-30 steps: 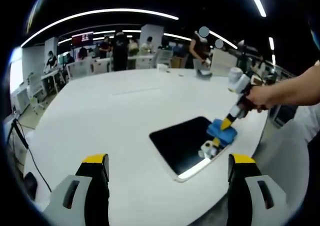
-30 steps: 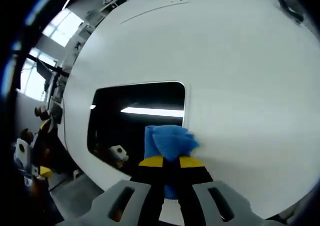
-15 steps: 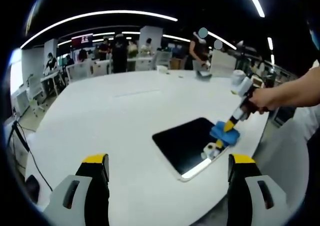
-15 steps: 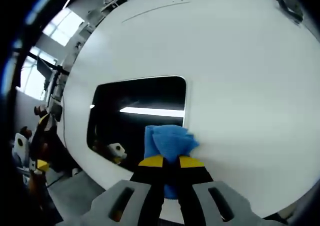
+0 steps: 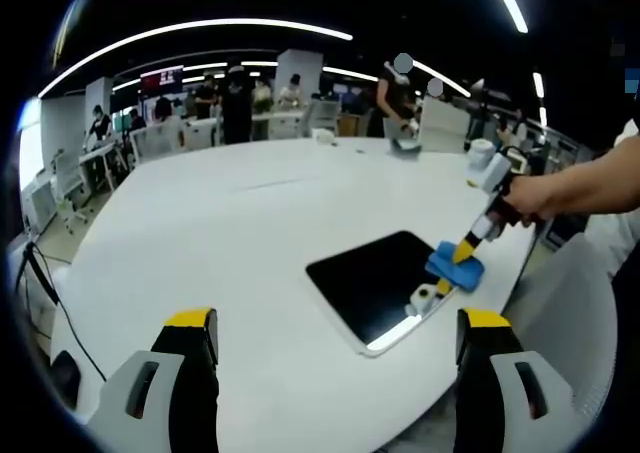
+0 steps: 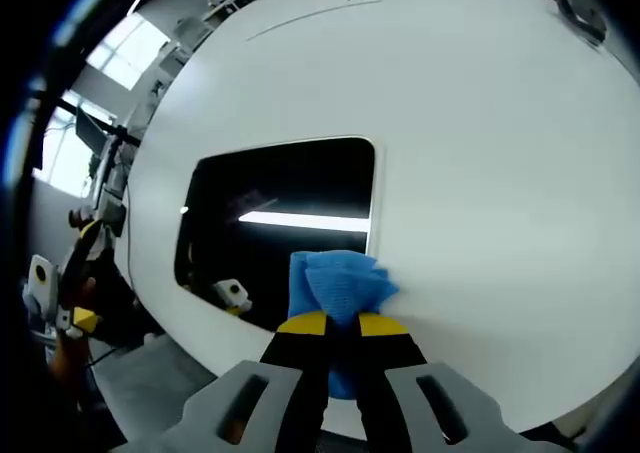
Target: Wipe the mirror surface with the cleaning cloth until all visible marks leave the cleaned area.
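On the white table [image 5: 220,233] the mirror [image 5: 378,281] lies flat near the edge closest to you, a dark rounded rectangle reflecting a ceiling light strip. Your cleaning cloth [image 6: 338,285] sits at the mirror's corner, half on the glass and half on the table, so most of the surface is ahead and to the left of the right gripper [image 6: 340,325] in its own view. The mirror's long axis runs left from the cloth, so my read is the next stroke has to go that way across the glass, not out onto the table. Your right gripper is clamped on the cloth, jaws together; in the left gripper view you can see it angled down at the mirror's far-right corner [image 5: 470,243] with your hand [image 5: 530,195] behind it. Your left gripper [image 5: 335,333] hangs well apart from the mirror, jaws spread wide, holding nothing. Right is clearly the nearer one. I can't make out marks on the glass at this resolution.
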Available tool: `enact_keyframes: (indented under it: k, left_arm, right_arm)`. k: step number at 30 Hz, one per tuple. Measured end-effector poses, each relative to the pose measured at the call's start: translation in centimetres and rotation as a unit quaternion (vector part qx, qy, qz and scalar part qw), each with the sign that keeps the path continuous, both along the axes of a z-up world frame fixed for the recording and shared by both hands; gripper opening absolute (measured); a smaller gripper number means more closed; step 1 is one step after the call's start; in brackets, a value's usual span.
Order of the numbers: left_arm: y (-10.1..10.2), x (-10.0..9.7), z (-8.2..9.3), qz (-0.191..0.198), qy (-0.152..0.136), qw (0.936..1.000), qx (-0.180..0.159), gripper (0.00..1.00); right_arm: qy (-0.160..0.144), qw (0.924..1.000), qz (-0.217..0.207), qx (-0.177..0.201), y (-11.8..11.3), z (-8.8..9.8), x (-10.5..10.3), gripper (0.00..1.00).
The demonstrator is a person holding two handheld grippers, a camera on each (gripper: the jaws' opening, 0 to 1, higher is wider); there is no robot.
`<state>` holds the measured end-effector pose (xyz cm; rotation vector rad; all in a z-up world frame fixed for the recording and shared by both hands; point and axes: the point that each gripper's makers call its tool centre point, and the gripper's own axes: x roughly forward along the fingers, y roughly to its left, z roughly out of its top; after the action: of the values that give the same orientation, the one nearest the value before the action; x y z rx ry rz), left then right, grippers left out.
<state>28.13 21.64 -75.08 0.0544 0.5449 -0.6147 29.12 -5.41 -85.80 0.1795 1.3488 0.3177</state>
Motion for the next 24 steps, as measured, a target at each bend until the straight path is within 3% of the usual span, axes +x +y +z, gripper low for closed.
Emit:
enact_keyframes:
  k: [24]
  left_arm:
    - [-0.13, 0.15, 0.12, -0.001, -0.001, 1.0, -0.002, 1.0]
  right_arm:
    - [-0.004, 1.0, -0.008, 0.003, 0.01, -0.23, -0.15, 0.04]
